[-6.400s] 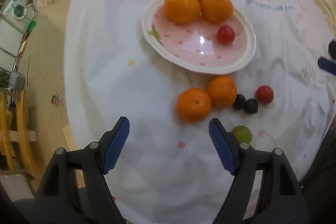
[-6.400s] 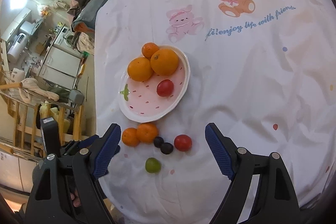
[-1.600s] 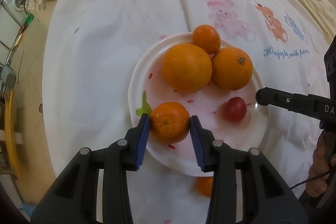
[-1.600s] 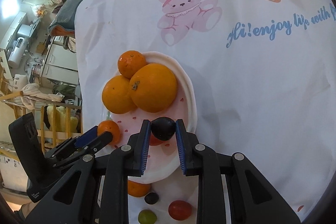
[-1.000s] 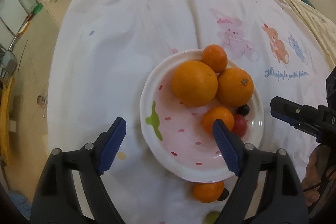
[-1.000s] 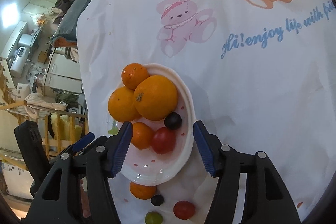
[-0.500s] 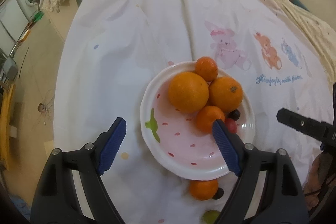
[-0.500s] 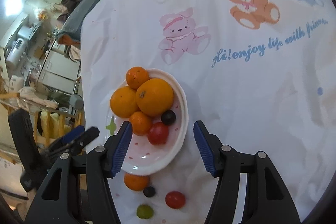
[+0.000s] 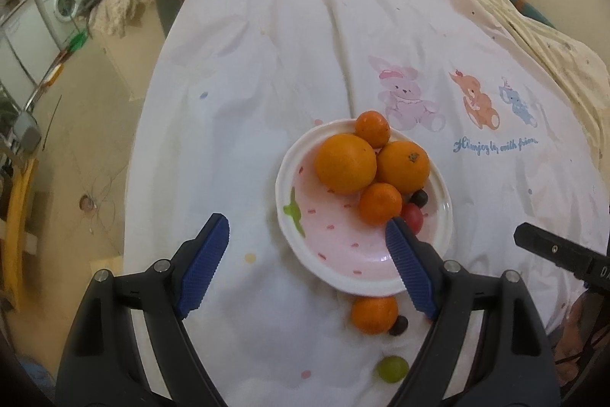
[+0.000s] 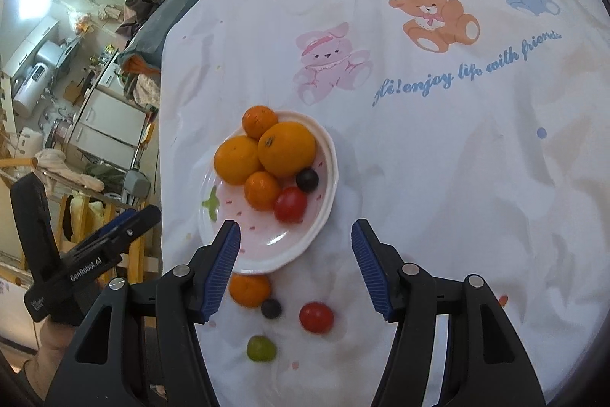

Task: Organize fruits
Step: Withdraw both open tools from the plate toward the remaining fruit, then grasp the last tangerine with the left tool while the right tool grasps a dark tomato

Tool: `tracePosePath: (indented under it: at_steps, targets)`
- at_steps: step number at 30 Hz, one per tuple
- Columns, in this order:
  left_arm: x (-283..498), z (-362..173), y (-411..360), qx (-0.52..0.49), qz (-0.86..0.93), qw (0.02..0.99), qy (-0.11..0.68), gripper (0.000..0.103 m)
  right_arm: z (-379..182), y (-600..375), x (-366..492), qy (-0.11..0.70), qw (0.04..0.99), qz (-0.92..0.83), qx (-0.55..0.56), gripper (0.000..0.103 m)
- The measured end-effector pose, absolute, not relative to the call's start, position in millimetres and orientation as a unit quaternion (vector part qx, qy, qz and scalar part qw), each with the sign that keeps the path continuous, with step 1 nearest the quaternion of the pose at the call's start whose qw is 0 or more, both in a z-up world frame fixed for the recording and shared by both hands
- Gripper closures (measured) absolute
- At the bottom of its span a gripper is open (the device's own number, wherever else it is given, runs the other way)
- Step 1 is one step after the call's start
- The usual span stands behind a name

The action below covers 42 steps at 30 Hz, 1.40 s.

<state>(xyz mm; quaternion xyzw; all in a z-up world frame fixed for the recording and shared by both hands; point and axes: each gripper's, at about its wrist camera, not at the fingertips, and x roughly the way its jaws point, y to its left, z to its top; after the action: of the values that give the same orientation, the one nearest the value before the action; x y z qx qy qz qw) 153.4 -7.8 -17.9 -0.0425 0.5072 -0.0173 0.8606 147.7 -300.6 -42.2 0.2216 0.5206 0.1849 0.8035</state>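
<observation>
A pink-spotted white plate [image 9: 335, 250] [image 10: 267, 246] holds two large oranges [image 9: 345, 163], two small mandarins [image 9: 380, 203], a red tomato [image 10: 290, 203] and a dark grape [image 10: 307, 179]. On the cloth in front of it lie a mandarin [image 9: 374, 314] [image 10: 249, 290], a dark grape [image 10: 271, 308], a red tomato [image 10: 316, 317] and a green grape [image 9: 392, 369] [image 10: 261, 348]. My left gripper [image 9: 307, 269] is open and empty above the plate's near side. My right gripper [image 10: 295, 269] is open and empty above the plate's near edge.
The table wears a white cloth with cartoon animals [image 10: 438, 18] and blue lettering. Its left edge drops to the floor [image 9: 76, 147]. Household clutter and a washing machine [image 9: 63, 2] stand far left. The right gripper's body shows at the right of the left wrist view [image 9: 560, 250].
Both grippers have let go of their fruit, a mandarin and a dark grape, onto the plate, opened, and pulled back and up from it.
</observation>
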Motion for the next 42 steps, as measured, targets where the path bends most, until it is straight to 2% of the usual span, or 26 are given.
tracePosePath:
  at_steps: [17,25,42]
  targets:
    - [106.1,-28.3,-6.9,-0.055,-0.008,0.849,0.526,0.021,-61.2,-296.5,111.6,0.558,0.783,0.159,0.223,0.036]
    - [106.1,-51.3,0.7,-0.058,0.005,0.827,0.559,0.022,-77.0,-296.8,114.3,0.579,0.765,0.146,0.241,0.036]
    - [134.5,-99.8,-77.4,-0.035,-0.045,0.781,0.622,0.032,-83.9,-319.1,119.1,0.581,0.757,0.116,0.275,0.036]
